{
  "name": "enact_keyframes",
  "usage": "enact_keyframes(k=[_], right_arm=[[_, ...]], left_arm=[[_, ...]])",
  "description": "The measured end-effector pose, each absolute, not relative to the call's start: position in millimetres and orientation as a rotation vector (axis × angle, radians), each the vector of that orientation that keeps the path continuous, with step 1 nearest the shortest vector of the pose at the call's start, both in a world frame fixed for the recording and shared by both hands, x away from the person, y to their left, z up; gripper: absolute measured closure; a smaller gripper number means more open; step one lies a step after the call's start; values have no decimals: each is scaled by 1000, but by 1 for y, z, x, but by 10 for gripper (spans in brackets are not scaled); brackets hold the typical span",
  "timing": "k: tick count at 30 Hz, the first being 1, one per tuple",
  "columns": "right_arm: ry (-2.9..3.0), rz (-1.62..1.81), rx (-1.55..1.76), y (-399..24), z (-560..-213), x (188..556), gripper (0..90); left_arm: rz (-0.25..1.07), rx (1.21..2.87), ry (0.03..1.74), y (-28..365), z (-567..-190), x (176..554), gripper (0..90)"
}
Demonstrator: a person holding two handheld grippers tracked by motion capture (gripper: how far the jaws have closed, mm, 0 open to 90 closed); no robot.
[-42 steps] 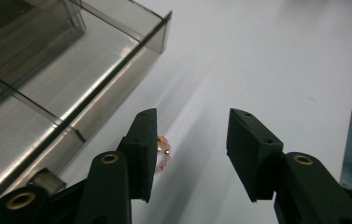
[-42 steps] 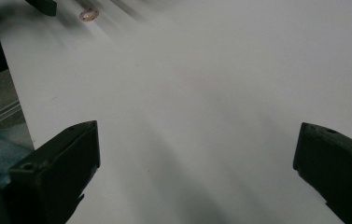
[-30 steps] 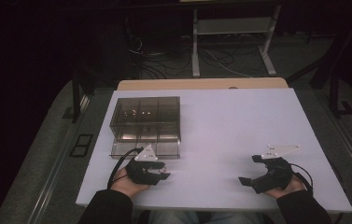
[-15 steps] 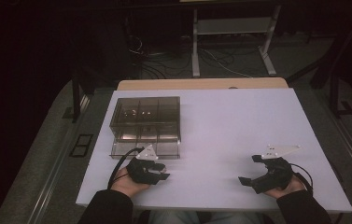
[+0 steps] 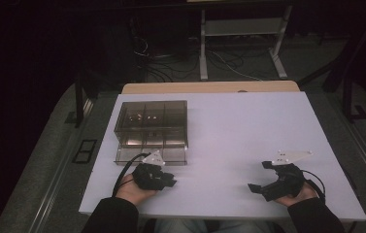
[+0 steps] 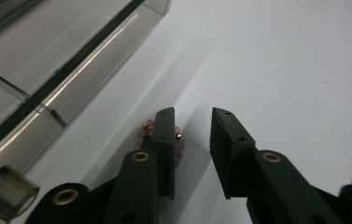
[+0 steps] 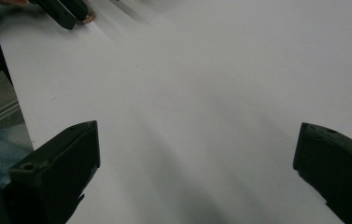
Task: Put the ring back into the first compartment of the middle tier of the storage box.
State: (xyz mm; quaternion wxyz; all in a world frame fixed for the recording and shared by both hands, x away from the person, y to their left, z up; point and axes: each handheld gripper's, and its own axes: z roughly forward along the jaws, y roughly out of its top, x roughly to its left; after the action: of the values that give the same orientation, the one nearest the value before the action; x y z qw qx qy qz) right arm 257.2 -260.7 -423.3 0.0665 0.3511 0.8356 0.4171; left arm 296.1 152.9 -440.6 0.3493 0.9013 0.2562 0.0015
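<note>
A small pink bead piece with gold beads [image 6: 179, 143] lies on the white table [image 5: 229, 126], half hidden behind the left jaw of my left gripper [image 6: 192, 114]. Its jaws have just been closing and stand a narrow gap apart, and the beads only peek into that gap beside one pad. In the high view the left gripper [image 5: 170, 179] rests just in front of a smoky clear compartment box [image 5: 151, 124]. At the table's front right, my right gripper [image 5: 259, 175] is wide open, with bare table between its jaws [image 7: 197, 130].
The box's clear front tray [image 5: 171, 156] lies flat towards me, and a clear knob [image 6: 4, 191] shows by my left jaw. The far-off left gripper [image 7: 66, 11] appears in the right gripper view. A wooden strip [image 5: 209, 88] edges the table's far side, with a metal stand [image 5: 241, 43] behind it.
The left gripper's jaws look slightly narrower than before. Both hands stay where they were.
</note>
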Motion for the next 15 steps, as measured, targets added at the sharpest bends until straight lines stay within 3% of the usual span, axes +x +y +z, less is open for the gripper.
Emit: enact_keyframes(k=[6, 15], right_arm=[[2519, 1258, 1059, -261, -423, 257, 0], [2519, 1266, 1049, -260, -422, 256, 0]], left_arm=[[55, 2370, 686, 150, -439, 297, 842], [59, 2369, 696, 149, -439, 296, 856]])
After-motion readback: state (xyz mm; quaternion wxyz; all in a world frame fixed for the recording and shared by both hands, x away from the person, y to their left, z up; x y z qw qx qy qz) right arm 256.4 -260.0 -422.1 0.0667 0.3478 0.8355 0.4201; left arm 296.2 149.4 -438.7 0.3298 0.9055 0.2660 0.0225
